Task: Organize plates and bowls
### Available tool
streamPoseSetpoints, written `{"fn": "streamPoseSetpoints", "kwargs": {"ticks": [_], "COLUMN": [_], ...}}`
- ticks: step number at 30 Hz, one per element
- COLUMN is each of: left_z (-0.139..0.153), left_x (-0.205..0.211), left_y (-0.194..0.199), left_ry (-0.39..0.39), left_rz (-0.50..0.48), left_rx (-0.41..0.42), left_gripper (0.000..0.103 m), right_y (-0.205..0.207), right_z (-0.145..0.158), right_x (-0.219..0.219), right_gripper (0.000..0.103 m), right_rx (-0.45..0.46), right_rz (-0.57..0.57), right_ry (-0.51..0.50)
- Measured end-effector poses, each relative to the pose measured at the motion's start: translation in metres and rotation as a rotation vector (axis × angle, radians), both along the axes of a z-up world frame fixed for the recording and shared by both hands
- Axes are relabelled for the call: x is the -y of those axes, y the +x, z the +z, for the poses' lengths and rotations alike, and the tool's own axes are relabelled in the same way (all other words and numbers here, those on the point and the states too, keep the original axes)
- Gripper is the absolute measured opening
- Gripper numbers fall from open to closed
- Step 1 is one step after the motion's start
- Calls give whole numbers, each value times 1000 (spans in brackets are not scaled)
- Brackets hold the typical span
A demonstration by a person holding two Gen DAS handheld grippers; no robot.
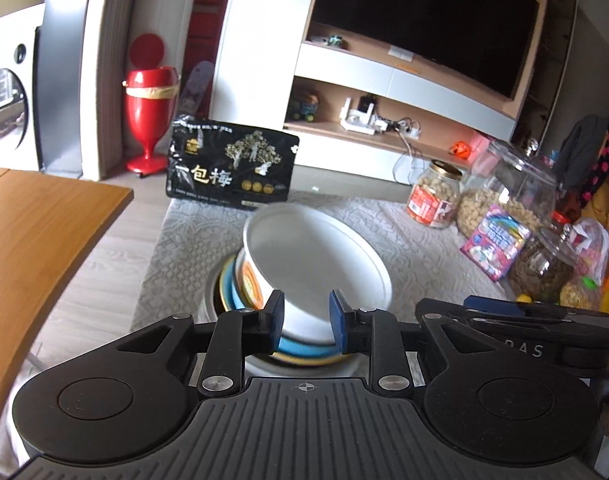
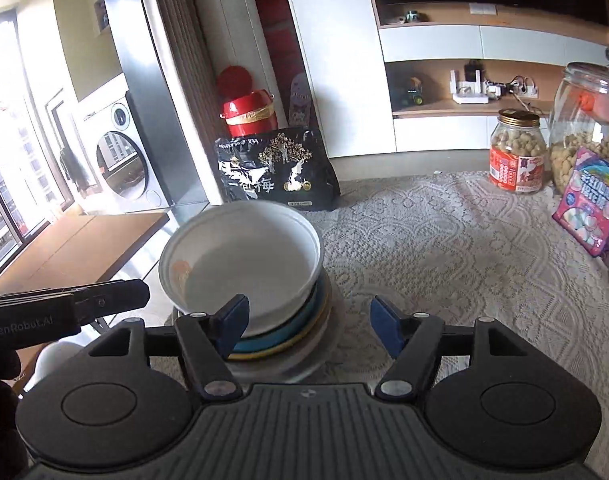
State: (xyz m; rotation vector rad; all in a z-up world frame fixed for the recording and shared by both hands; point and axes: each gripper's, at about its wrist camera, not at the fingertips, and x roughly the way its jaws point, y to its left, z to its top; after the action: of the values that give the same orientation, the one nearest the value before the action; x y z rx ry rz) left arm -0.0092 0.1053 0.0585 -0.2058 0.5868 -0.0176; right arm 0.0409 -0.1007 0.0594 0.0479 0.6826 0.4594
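Note:
A white bowl (image 1: 316,256) (image 2: 244,264) lies tilted on top of a stack of plates, with a blue plate (image 1: 304,348) (image 2: 280,338) and a yellow one under it. The stack stands on a lace tablecloth (image 2: 444,260). My left gripper (image 1: 307,320) is slightly open; the bowl shows behind the gap between its pads. In the right wrist view the left gripper (image 2: 142,292) ends just left of the bowl's rim, apart from it. My right gripper (image 2: 310,324) is wide open over the near edge of the stack, holding nothing. It also shows as the right gripper (image 1: 432,310) beside the stack.
A black snack bag (image 1: 232,168) stands behind the stack. To the right are a nut jar (image 1: 436,196), a large glass jar (image 1: 516,188) and a pink packet (image 1: 496,240). A wooden table (image 1: 36,240) lies to the left across a gap of floor.

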Motion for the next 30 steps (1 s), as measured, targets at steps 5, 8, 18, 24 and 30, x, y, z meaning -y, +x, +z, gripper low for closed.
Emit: {"fn": "streamPoseSetpoints", "kwargs": {"ticks": [5,8,18,24,30], "left_z": [-31,-38,-44,-47,-49], "left_x": [37,51,55,53,54], "left_y": [-42,-65,-89,-89,-87], "left_ry": [56,96,100,92,93], "left_rz": [7,59,84,96,97], "left_rx": [10,22,23,5,1], "left_gripper": [18,18,18,18,18], "right_y": [-49,-66,-102,-102,-103], "right_z": [-31,-27,-22,-25,-26], "right_x": [12,18,14,15,14], "right_gripper": [68,68,68,68,68], "right_rx": [-32,24,155,136,129], "right_rz": [-12,-32,-1,5,10], "right_ry": [-38,-47,-84,-80,-82]}}
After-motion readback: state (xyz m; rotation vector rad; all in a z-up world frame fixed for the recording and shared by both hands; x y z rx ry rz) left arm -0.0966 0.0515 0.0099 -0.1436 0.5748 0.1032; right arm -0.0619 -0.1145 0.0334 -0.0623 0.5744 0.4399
